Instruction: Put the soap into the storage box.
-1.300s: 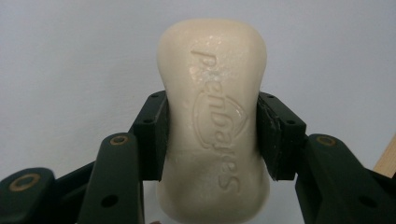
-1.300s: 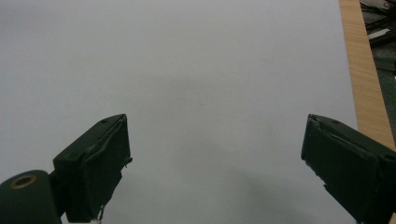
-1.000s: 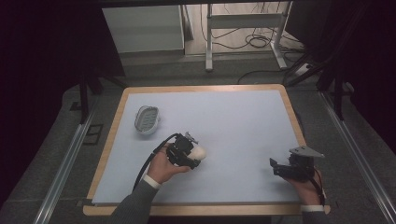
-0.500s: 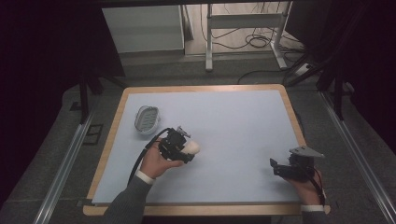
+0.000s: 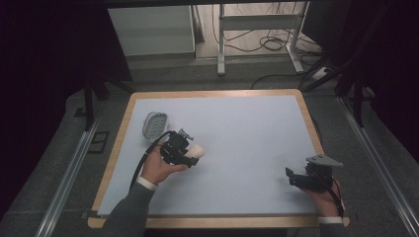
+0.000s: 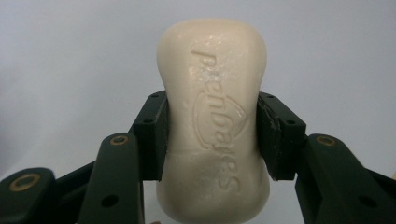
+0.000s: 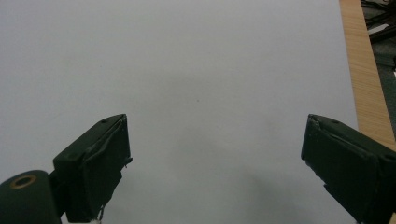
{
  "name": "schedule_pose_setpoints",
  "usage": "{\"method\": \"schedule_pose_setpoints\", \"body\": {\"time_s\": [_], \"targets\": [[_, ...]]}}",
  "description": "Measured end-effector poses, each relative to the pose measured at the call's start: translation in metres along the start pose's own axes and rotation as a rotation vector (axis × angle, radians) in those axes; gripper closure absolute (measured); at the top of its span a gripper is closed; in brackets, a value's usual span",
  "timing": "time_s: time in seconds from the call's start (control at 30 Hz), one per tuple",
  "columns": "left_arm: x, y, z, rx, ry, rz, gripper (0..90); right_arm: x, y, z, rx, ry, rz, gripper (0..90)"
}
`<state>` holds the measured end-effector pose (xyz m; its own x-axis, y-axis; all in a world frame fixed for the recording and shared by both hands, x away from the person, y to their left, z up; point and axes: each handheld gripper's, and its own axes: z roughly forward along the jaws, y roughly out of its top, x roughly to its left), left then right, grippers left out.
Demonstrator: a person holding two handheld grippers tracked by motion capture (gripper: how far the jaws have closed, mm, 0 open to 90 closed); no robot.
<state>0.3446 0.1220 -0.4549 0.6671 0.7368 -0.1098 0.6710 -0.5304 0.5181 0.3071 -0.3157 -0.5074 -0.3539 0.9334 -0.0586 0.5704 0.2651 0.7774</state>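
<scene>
A cream bar of soap (image 6: 214, 112) with embossed lettering sits between the pads of my left gripper (image 6: 212, 135), which is shut on its narrow waist. From above, the soap (image 5: 196, 150) pokes out to the right of that gripper (image 5: 190, 154), held above the left part of the pale mat. A clear ribbed soap dish (image 5: 154, 124) lies just behind and left of it. My right gripper (image 5: 290, 177) rests near the mat's front right corner. Its jaws (image 7: 215, 163) stand wide open over bare mat.
The pale mat (image 5: 247, 128) lies on a wooden-edged table (image 5: 118, 148). A wooden edge strip (image 7: 366, 79) runs along the right of the right gripper view. Metal rails flank the table, and stand legs with cables sit beyond its far edge.
My left gripper has carried the soap leftward and a little away from me, closer to the soap dish. The right gripper has stayed put.
</scene>
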Motion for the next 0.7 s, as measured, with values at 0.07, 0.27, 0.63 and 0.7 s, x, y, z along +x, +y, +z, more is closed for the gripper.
{"method": "schedule_pose_setpoints", "body": {"time_s": [0.07,0.27,0.63,0.7], "targets": [[0.003,0.0,-0.002,-0.006,0.001,-0.005,49.6,0.001,0.0,-0.001,-0.005,0.001,0.002,7.7],[0.01,0.0,-0.007,-0.007,0.009,-0.015,49.6,0.001,0.001,-0.001,-0.008,0.004,0.001,7.7],[0.023,0.002,-0.013,-0.015,0.025,-0.036,49.6,0.001,0.001,0.0,-0.006,0.003,0.001,7.7],[0.026,0.003,-0.015,-0.016,0.027,-0.037,49.6,0.001,0.001,0.0,-0.006,0.002,0.001,7.7]]}}
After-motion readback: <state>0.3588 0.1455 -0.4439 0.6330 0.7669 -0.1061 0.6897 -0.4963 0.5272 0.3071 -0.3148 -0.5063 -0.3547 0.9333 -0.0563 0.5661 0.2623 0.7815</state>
